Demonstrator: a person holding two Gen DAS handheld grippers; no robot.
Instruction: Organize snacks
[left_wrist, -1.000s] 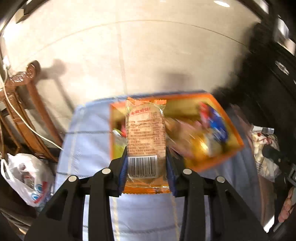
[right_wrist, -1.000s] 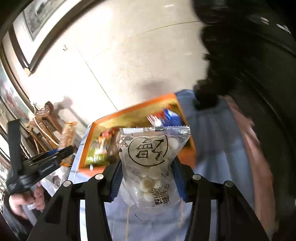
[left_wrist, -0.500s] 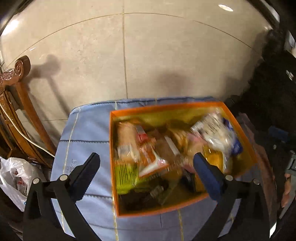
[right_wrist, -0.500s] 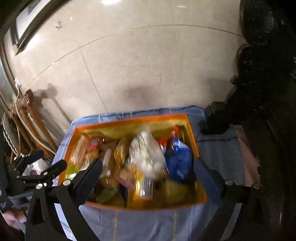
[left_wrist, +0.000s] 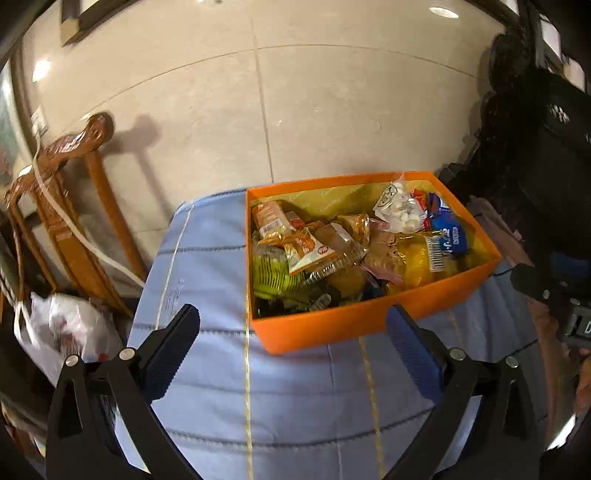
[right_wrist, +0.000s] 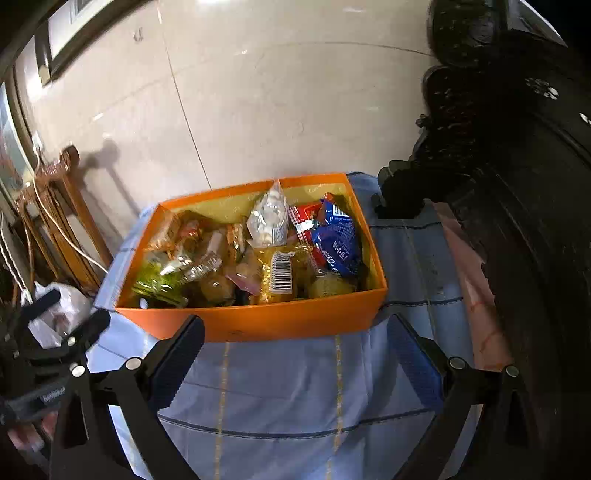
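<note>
An orange box (left_wrist: 332, 325) full of snack packets stands on a table under a blue cloth (left_wrist: 207, 258). Inside lie a tan biscuit packet (left_wrist: 269, 218), a clear bag of white balls (left_wrist: 399, 210), a blue packet (left_wrist: 448, 232) and a green one (left_wrist: 273, 273). My left gripper (left_wrist: 291, 317) hovers open and empty before the box's near wall. The right gripper (right_wrist: 295, 325) is likewise open and empty, just short of the box (right_wrist: 295, 317). From there the white-ball bag (right_wrist: 269, 218) stands upright beside the blue packet (right_wrist: 336, 240). The left gripper (right_wrist: 55, 325) shows at the far left.
A carved wooden chair (left_wrist: 74, 206) with a white cord and a white plastic bag (left_wrist: 62, 328) sit left of the table. Dark carved furniture (right_wrist: 517, 184) rises close on the right, with a pink cloth (right_wrist: 469, 280) along that table edge. Beige tiles lie beyond.
Both grippers opened and let their packets go: the tan packet and the white-ball bag now lie in the box. Both grippers have drawn back to its near wall.
</note>
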